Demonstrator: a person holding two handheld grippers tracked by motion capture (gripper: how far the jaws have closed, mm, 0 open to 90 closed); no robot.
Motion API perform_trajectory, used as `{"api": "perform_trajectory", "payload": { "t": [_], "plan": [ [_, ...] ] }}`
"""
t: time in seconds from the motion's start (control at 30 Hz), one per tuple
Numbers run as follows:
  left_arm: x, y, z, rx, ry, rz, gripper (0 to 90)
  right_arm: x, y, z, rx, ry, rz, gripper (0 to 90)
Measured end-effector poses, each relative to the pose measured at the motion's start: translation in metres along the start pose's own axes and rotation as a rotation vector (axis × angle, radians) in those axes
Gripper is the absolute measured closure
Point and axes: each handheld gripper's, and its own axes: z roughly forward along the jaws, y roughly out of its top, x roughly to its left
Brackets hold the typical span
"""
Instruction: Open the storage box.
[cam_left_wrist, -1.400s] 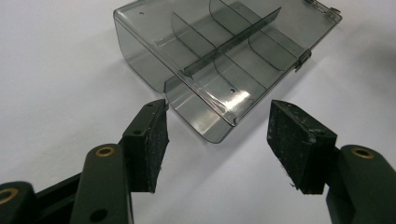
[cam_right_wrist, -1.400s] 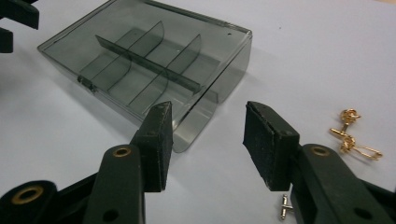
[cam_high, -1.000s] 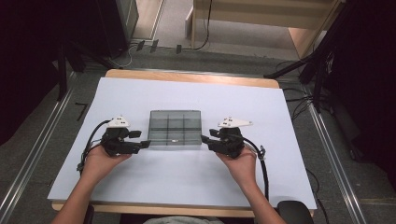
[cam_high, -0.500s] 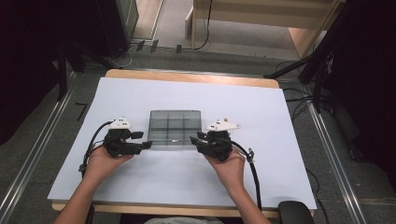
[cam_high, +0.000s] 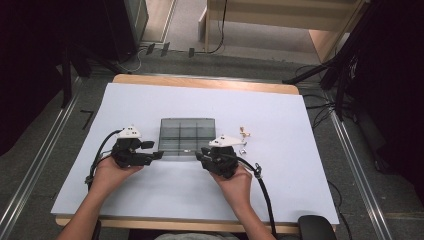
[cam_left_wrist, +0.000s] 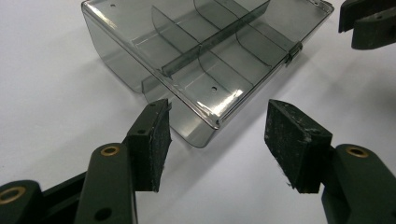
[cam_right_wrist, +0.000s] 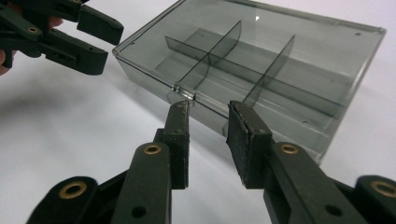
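Smoky plastic box (cam_high: 187, 137) sits closed mid-bench. Your right tool (cam_right_wrist: 208, 109), narrow and just been closing with nothing between, lines up on the latch (cam_right_wrist: 184, 91) at 6 o'clock; left tool (cam_left_wrist: 217, 121), wide, brackets the box corner. Next: nip latch, lift lid.

A wooden table (cam_high: 200, 82) covered by a white sheet (cam_high: 280, 115) stands on a grey floor (cam_high: 45, 150). Metal rails (cam_high: 360, 180) run along the floor on both sides. Beyond the far edge, black cables (cam_high: 220, 30) trail across the floor toward pale wooden furniture (cam_high: 330, 35). Dark equipment (cam_high: 385, 75) stands in shadow at right and left.
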Motion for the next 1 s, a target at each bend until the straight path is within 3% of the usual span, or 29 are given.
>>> {"api": "perform_trajectory", "payload": {
  "t": [0.4, 0.8, 1.0],
  "plan": [
    [0.0, 0.0, 0.003, -0.004, -0.005, 0.002, 42.3, 0.01, -0.015, 0.019, -0.025, -0.011, 0.017, 82.6],
    [0.0, 0.0, 0.006, -0.01, -0.005, 0.01, 42.5, 0.016, -0.02, 0.038, -0.015, -0.039, -0.005, 88.0],
    [0.001, 0.0, 0.006, -0.011, -0.005, 0.011, 42.6, 0.015, -0.021, 0.043, -0.015, -0.031, 0.014, 90.0]
  ]
}}
